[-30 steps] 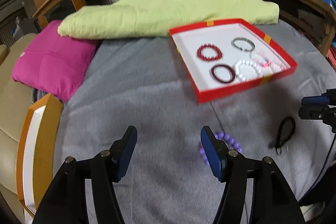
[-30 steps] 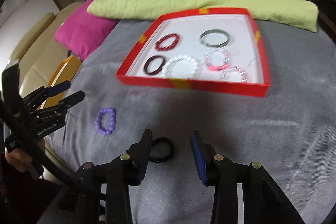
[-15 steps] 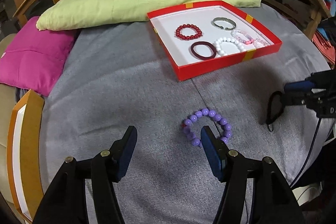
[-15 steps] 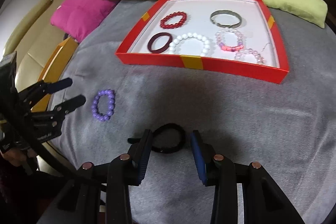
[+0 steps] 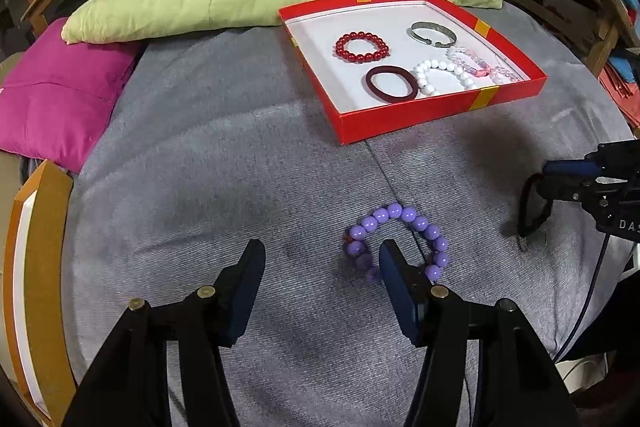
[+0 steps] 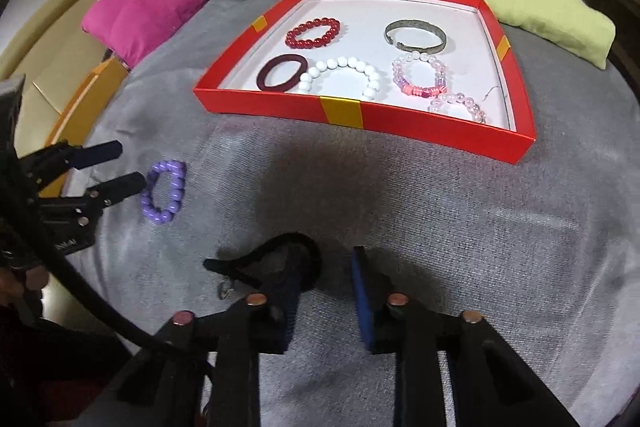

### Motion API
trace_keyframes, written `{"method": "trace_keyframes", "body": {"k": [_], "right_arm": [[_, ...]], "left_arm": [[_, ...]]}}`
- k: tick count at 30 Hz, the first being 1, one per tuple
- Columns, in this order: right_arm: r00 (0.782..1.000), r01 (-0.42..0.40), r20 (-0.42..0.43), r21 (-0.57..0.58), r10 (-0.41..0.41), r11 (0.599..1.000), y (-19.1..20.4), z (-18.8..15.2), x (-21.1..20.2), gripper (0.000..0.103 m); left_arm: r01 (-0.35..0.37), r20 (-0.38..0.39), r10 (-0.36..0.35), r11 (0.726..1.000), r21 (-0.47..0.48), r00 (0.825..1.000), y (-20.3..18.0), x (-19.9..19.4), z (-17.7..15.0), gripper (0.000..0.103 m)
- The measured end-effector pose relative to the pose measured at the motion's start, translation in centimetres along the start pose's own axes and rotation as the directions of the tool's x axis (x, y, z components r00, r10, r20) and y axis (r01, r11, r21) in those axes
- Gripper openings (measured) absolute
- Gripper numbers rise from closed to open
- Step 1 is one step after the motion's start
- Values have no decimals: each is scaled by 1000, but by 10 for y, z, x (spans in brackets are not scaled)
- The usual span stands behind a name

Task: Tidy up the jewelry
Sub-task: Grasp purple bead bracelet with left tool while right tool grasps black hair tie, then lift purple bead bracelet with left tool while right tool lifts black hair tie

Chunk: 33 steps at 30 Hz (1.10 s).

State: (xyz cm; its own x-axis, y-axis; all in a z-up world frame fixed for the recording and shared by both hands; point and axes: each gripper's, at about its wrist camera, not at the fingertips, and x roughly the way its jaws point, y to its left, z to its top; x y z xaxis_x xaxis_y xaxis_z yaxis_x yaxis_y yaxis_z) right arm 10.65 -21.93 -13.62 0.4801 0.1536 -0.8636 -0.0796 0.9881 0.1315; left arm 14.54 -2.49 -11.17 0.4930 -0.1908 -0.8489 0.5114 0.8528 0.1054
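The jaws of the right gripper have just been closing around a black hair tie whose long side is pointing left, though whether they are pinching it I cannot tell, while the left gripper is hanging open over a purple bead bracelet on the gray blanket, near the red box.

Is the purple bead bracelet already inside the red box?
No, the purple bead bracelet lies on the grey cloth, outside the red box and nearer the camera.
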Motion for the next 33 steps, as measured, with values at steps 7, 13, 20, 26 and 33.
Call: {"method": "trace_keyframes", "body": {"k": [7, 13, 20, 26, 33], "right_arm": [[999, 35, 37, 16, -36, 999, -5, 3, -3, 7], [997, 51, 48, 100, -56, 994, -27, 8, -9, 7], [997, 44, 54, 171, -54, 984, -48, 10, -14, 7], [996, 41, 71, 182, -55, 982, -49, 11, -19, 7], [994, 49, 91, 200, -68, 979, -54, 12, -23, 7]], "left_arm": [[26, -24, -26, 1000, 17, 999, -10, 11, 2, 35], [47, -15, -47, 999, -3, 999, -9, 14, 5, 13], [48, 23, -48, 999, -17, 999, -9, 10, 14, 9], [42, 57, -40, 998, -37, 998, -6, 4, 17, 9], [38, 101, -33, 998, -53, 994, -4, -7, 19, 9]]}}
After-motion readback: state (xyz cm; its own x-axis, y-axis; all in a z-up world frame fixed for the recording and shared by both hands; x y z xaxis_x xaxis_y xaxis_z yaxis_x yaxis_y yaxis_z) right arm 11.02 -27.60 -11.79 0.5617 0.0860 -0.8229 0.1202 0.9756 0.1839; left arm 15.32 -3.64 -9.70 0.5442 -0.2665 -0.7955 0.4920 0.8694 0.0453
